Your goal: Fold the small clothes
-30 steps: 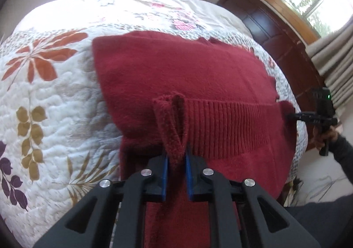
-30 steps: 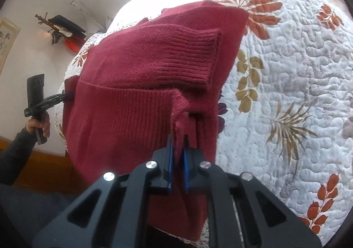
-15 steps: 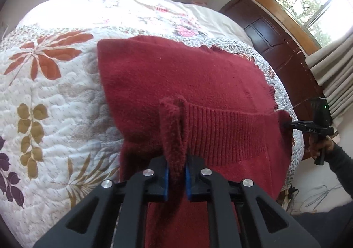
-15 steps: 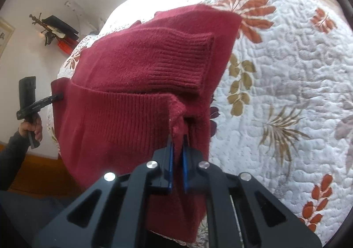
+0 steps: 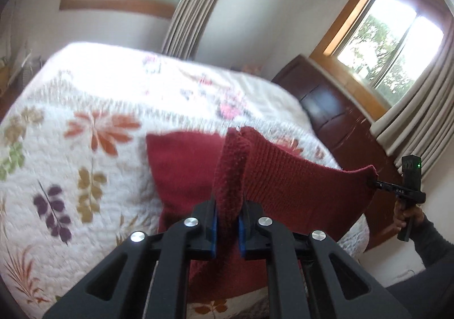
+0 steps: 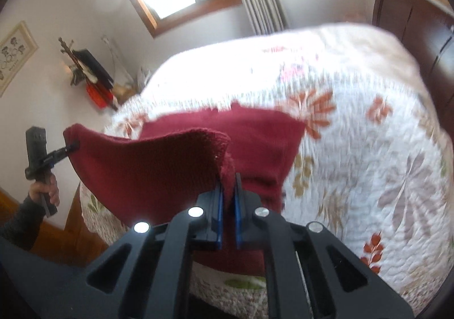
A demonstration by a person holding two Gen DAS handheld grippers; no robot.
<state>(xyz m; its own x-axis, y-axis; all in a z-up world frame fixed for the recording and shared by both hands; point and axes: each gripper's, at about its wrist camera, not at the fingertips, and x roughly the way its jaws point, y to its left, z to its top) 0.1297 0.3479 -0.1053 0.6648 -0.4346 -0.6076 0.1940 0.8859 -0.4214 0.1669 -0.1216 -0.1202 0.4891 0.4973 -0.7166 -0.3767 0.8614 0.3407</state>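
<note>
A dark red knitted sweater (image 5: 181, 168) lies on the floral quilt (image 5: 85, 126), with its ribbed hem lifted off the bed. My left gripper (image 5: 227, 214) is shut on one hem corner, which stands up between its blue pads. In the left wrist view my right gripper (image 5: 373, 183) shows at the far right, pinching the other corner. From the right wrist view, my right gripper (image 6: 228, 191) is shut on the sweater (image 6: 255, 134) hem, and my left gripper (image 6: 74, 145) holds the opposite corner at the left. The hem hangs stretched between them.
The bed's quilt (image 6: 369, 149) spreads far and right. A dark wooden headboard (image 5: 329, 109) stands at the bed's right side under a window (image 5: 383, 55). Curtains (image 5: 193, 4) hang behind. A cluttered stand (image 6: 90, 75) sits by the wall.
Both grippers have risen, lifting the ribbed hem off the bed and carrying it toward the sweater's far end. Both views have tilted up to show windows and walls.
</note>
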